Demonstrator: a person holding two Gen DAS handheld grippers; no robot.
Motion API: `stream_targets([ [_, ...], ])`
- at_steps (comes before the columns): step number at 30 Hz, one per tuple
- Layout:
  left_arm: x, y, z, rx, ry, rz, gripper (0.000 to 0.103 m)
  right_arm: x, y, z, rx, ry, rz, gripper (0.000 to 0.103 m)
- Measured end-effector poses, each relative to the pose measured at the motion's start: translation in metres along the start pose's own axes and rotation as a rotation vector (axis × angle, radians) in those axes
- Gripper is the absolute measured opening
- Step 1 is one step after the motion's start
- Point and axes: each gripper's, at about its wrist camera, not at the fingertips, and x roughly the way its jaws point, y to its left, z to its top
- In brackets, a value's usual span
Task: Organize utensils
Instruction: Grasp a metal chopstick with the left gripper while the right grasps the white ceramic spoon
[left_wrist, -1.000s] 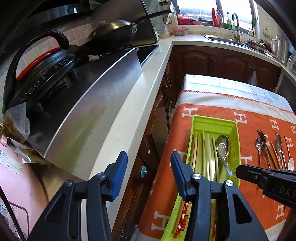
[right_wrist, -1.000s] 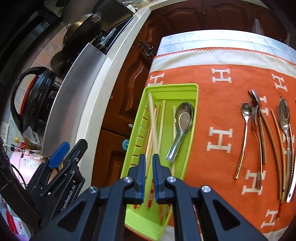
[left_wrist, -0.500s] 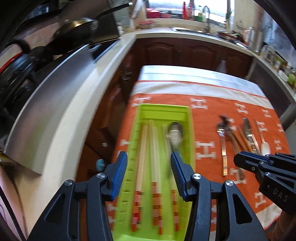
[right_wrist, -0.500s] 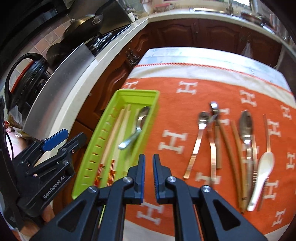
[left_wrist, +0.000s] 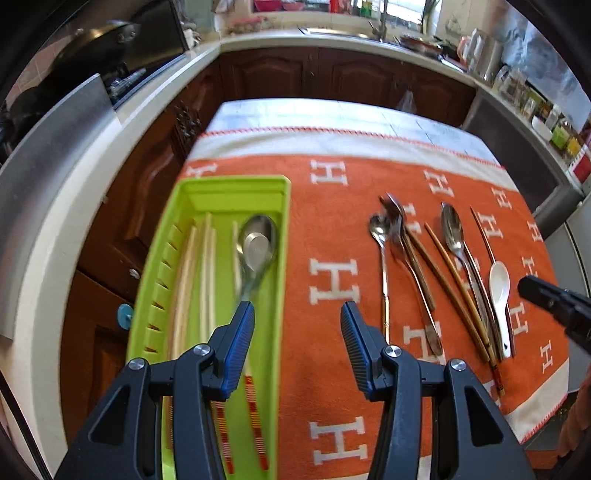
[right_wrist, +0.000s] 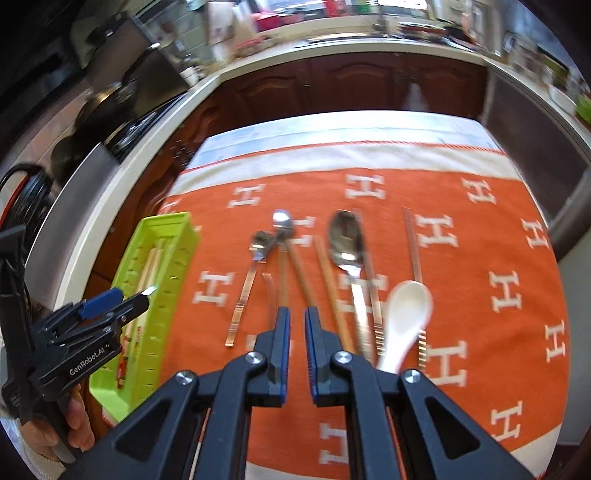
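A lime-green tray lies at the left of the orange cloth and holds a steel spoon and pale chopsticks. My left gripper hangs open over the tray's right rim, nothing between its fingers. Loose on the cloth to the right lie a small steel spoon, a large steel spoon, brown chopsticks and a white ceramic spoon. My right gripper hovers shut above the handles of these loose utensils, holding nothing. The tray shows at its left.
A pale countertop with a steel panel and a stove runs along the left. Dark wooden cabinets stand behind the table, a sink counter above them. A hand holds the left gripper at the lower left of the right wrist view.
Both views have swung right, from the counter and tray toward the loose utensils on the cloth. Neither gripper's jaws have changed their gap.
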Motion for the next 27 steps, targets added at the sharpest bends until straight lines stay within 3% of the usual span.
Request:
stream_targets([
  [5,0.006,-0.033,-0.01,0.059,0.015,-0.059,0.047,0.003,-0.04,-0.009,0.08,0.009,-0.025,0.008],
  [11,0.027,-0.07,-0.018,0.073,0.071,-0.187,0.046,0.008,-0.064,-0.019,0.11,0.025,-0.057,0.008],
  [18,0.054,-0.09,-0.017,-0.008,0.135,-0.316,0.03,0.01,-0.082,-0.025,0.126,0.027,-0.055,0.008],
  [21,0.058,-0.092,-0.016,-0.044,0.139,-0.336,0.022,0.013,-0.088,-0.026,0.128,0.036,-0.041,0.008],
  [27,0.058,-0.099,-0.009,-0.057,0.128,-0.366,0.02,0.024,-0.1,-0.026,0.154,0.059,0.003,0.008],
])
